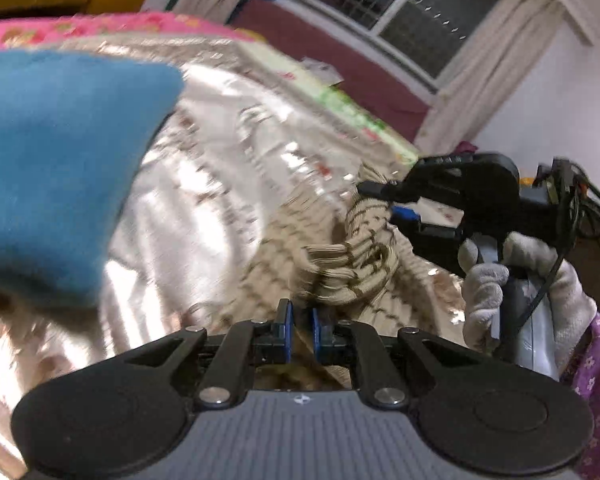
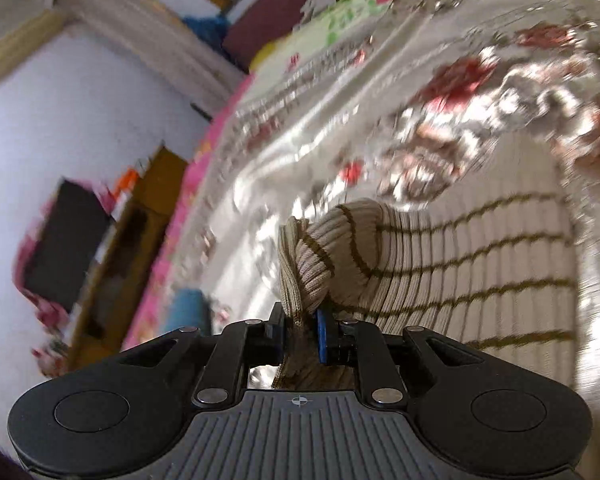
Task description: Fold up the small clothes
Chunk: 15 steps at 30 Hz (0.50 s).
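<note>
Right wrist view: the right gripper (image 2: 300, 336) has its jaws clamped on a bunched edge of the striped knit garment (image 2: 460, 264), which runs lengthwise toward the right of the frame over the bed (image 2: 300, 152). The left gripper (image 1: 300, 330), jaws nearly closed, probably pinches another edge; blur hides it. The fold is mid-carry; next, lay both held edges down evenly.
</note>
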Available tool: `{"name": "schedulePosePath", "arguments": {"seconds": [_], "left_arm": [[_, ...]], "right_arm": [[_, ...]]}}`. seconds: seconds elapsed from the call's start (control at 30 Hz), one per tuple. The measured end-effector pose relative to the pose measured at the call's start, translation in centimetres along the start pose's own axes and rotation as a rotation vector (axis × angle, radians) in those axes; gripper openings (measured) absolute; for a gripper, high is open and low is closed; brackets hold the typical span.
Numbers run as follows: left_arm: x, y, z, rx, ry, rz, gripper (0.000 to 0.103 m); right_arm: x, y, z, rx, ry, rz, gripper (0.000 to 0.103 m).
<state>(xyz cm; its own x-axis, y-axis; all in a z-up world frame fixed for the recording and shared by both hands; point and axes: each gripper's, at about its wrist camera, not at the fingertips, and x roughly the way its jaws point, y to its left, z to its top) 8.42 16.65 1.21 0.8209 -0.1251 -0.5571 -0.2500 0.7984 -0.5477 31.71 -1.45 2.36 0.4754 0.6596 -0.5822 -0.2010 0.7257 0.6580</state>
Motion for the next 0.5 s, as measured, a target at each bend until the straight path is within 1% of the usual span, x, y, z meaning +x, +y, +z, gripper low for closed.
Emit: {"name": "schedulePosePath", "arguments": {"seconds": [0.07, 0.17, 0.33, 0.5], "left_arm": [[0.4, 0.6, -0.2, -0.024, 0.019, 0.008, 0.016], [0.4, 1.1, -0.2, -0.037, 0.017, 0.015, 0.016], [0.5, 1.4, -0.3, -0.05, 0.026, 0.022, 0.016], [0.4, 1.3, -0.5, -0.034, 0.036, 0.039, 0.016]], "right_arm": [[1.3, 0.8, -0.6, -0.031, 0.013, -0.037, 0.016], [3.0, 1.5, -0.8, -0.077, 0.029, -0.08, 0.017], [3.6, 3.1, -1.6, -0.144, 0.027, -0.115, 0.017], [4.8, 4.6, -2.4, -0.227, 0.027, -0.151, 0.017]]}}
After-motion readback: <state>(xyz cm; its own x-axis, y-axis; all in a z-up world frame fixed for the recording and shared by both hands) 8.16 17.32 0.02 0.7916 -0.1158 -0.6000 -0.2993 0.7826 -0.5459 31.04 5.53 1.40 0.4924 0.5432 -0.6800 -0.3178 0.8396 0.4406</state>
